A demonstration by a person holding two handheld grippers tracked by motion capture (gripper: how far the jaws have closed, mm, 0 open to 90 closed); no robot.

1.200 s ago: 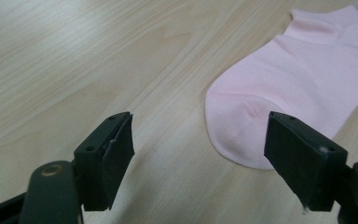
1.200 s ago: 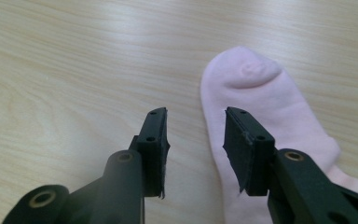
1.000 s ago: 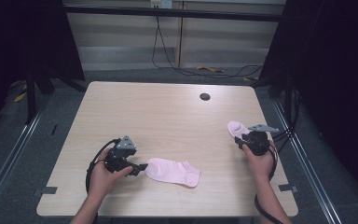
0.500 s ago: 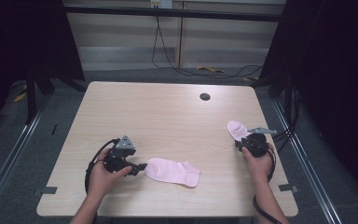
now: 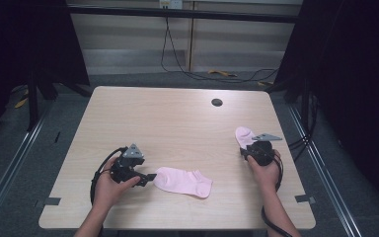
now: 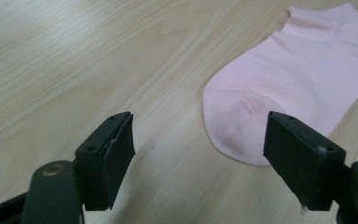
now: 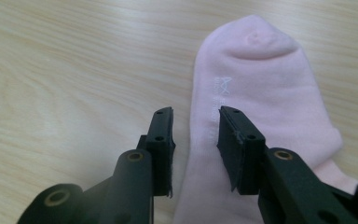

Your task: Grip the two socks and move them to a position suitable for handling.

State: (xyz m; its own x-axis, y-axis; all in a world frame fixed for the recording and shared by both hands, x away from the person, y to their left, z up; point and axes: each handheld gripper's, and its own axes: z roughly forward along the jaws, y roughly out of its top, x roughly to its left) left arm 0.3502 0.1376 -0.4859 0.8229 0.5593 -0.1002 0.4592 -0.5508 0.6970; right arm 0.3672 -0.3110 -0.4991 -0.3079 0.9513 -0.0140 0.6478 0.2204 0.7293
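pink ankle sock (image 5: 183,180) | flat, front-centre of table | second pink sock (image 5: 243,135) | flat, right edge

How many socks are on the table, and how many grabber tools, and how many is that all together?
Pink socks: 2, one sock near the left gripper and one sock under the right gripper.
Black grippers: 2, the left gripper and the right gripper.
Total: 4
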